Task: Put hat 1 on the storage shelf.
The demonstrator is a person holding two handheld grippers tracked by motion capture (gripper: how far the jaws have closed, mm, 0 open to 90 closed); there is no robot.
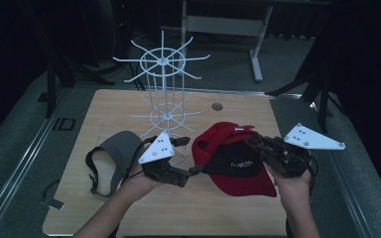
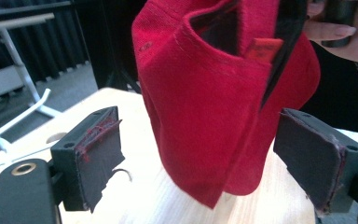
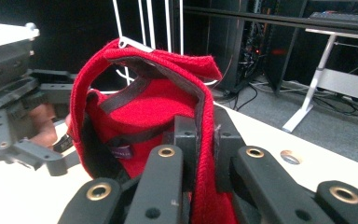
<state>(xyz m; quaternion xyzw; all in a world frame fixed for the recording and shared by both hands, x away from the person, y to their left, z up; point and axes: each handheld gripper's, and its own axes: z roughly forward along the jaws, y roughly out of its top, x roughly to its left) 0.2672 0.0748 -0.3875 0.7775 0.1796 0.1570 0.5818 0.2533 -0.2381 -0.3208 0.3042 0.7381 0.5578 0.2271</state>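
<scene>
The right tongs (image 3: 200, 140) pinched the red cap's (image 1: 233, 158) edge above the desk (image 1: 104, 208). The left tongs (image 2: 200, 158) gaped wide around its back without pressing. A white wire rack (image 1: 162, 94) stood behind, and a grey cap (image 1: 121, 148) lay to the left.

Red cap (image 1: 230, 156) with black lining, grey cap (image 1: 119, 148), white wire rack (image 1: 162, 94), pale wood table (image 1: 178, 208)
</scene>
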